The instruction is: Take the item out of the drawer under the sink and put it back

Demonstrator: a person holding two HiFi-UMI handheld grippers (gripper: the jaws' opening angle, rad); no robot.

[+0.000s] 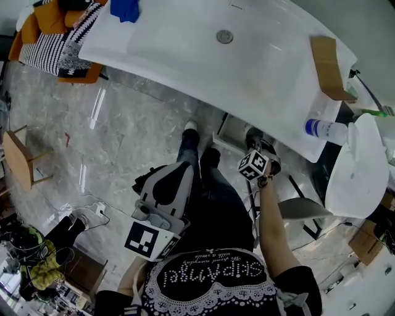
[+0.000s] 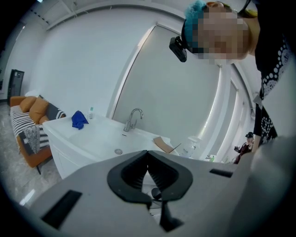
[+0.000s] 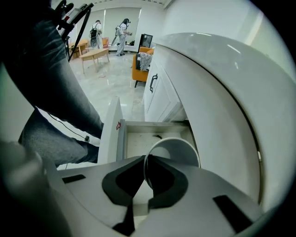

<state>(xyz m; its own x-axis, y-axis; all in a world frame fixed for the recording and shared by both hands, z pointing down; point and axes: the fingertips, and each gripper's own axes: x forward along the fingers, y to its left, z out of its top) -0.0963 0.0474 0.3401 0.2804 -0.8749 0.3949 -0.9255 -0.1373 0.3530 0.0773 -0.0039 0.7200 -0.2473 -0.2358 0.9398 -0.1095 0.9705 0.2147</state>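
Observation:
My right gripper points steeply down and is shut on the rim of a white cup, holding it above the open drawer under the white sink counter. The drawer's inside looks bare apart from a small dark speck. In the head view the right gripper hangs at the counter's front edge over the pulled-out drawer; the cup is hidden there. My left gripper is held back near the person's legs, with its jaws shut on nothing, facing the sink.
The counter holds a blue cloth, a brown cardboard piece and a clear bottle. A faucet stands behind the basin. An orange sofa sits left of the counter. The person's legs stand beside the drawer front.

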